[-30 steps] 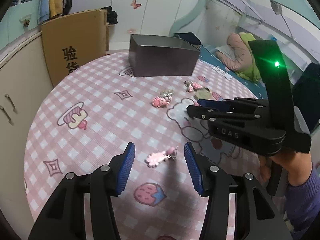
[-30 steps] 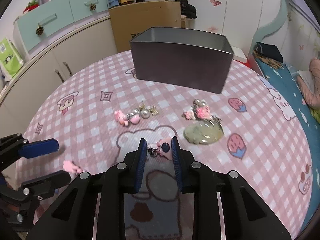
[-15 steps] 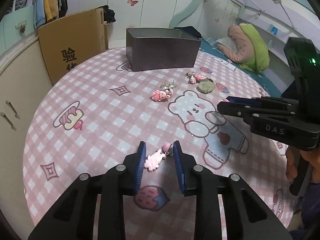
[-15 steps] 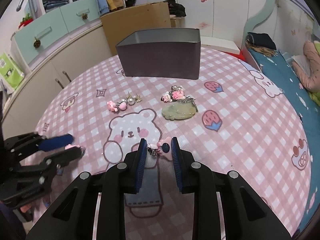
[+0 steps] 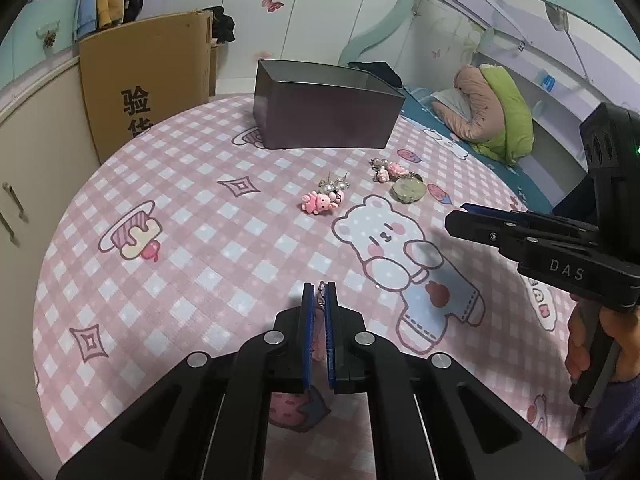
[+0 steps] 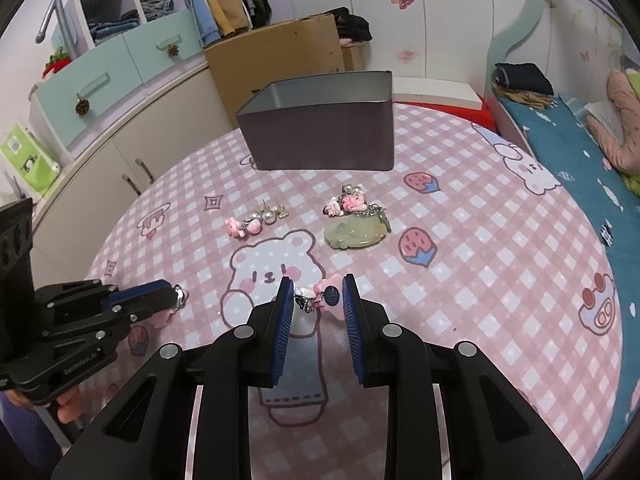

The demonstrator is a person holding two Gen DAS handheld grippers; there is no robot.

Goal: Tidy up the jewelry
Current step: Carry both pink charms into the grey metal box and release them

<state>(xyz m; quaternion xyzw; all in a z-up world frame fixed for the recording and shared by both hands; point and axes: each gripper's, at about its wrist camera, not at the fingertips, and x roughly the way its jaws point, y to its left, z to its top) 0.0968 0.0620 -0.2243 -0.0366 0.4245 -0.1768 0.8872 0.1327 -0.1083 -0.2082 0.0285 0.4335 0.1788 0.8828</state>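
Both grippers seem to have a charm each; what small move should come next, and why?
Probably carry both toward the grey tin box and drop them in. The left gripper has just closed on a pink charm, the right gripper grips a pink clip earring, and the open box stands behind the loose jewelry.

Soft, even indoor light in both my wrist views, no hard glare.

Heavy fisheye: black vignette in every corner, wardrobe lines bow at 12 o'clock. Under my left gripper (image 5: 319, 292) there's a faint shadow on the tablecloth (image 5: 192, 240); same at 6 o'clock under my right gripper (image 6: 316, 296). Green status LED (image 5: 636, 149) blooms slightly at 3 o'clock. Centre is sharp; grey box (image 6: 320, 136) wall shows a dull sheen. My finger frames go slightly soft near the bottom edge.
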